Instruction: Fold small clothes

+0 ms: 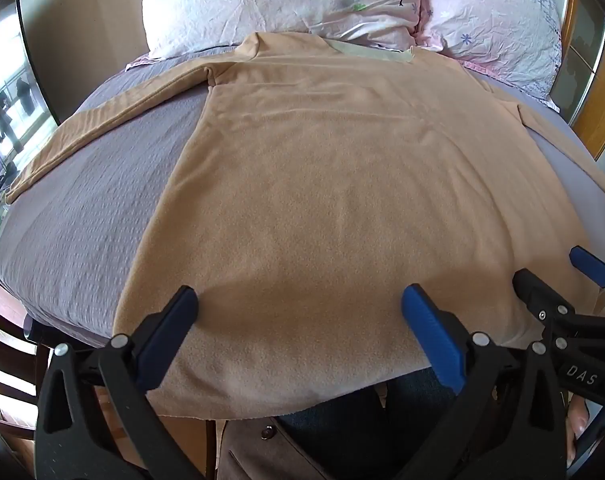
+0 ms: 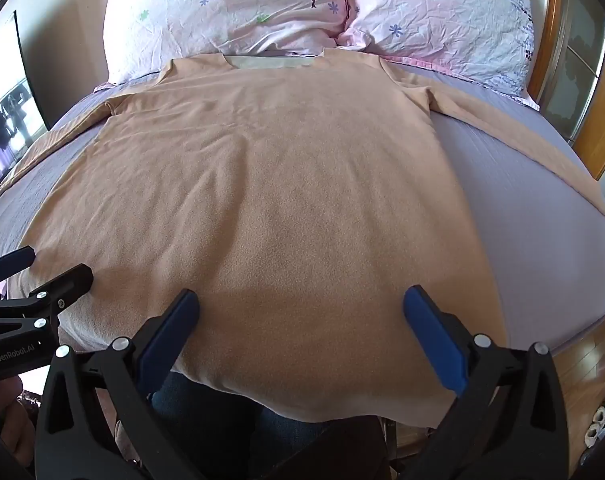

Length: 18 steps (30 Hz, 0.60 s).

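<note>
A tan long-sleeved top (image 1: 342, 184) lies spread flat on the bed, neck toward the pillows, hem hanging over the near edge; it fills the right wrist view (image 2: 270, 200) too. Its left sleeve (image 1: 102, 120) and right sleeve (image 2: 534, 144) stretch out to the sides. My left gripper (image 1: 298, 304) is open above the hem, empty. My right gripper (image 2: 302, 304) is open above the hem, empty. The right gripper also shows at the right edge of the left wrist view (image 1: 558, 280), and the left gripper at the left edge of the right wrist view (image 2: 50, 268).
The bed has a grey-lilac sheet (image 1: 86, 216) (image 2: 542, 248). Two pink flowered pillows (image 1: 278, 4) (image 2: 442, 16) lie at the head. A wooden bed frame (image 2: 554, 40) is on the right. A window (image 1: 6, 120) is at the left. Wooden floor (image 2: 598, 360) lies at the lower right.
</note>
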Each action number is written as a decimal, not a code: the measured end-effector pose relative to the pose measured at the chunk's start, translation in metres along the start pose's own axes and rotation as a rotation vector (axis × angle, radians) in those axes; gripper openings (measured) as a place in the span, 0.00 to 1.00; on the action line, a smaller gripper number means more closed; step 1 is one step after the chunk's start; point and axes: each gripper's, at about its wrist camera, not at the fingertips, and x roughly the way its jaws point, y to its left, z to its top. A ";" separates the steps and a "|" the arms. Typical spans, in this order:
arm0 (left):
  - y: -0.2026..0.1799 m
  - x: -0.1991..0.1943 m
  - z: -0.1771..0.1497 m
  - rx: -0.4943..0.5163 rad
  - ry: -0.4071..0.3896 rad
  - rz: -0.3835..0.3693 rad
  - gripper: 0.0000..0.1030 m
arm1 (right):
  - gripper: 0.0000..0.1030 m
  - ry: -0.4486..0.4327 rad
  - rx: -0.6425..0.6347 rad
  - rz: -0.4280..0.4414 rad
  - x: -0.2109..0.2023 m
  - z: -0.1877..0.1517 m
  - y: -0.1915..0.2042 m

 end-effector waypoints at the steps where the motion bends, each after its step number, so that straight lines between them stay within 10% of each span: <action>1: 0.000 0.000 0.000 0.000 0.000 0.000 0.98 | 0.99 0.000 0.000 0.000 0.000 0.000 0.000; 18: 0.000 0.000 0.000 0.000 0.003 0.000 0.98 | 0.99 0.001 0.001 0.000 0.001 -0.001 0.000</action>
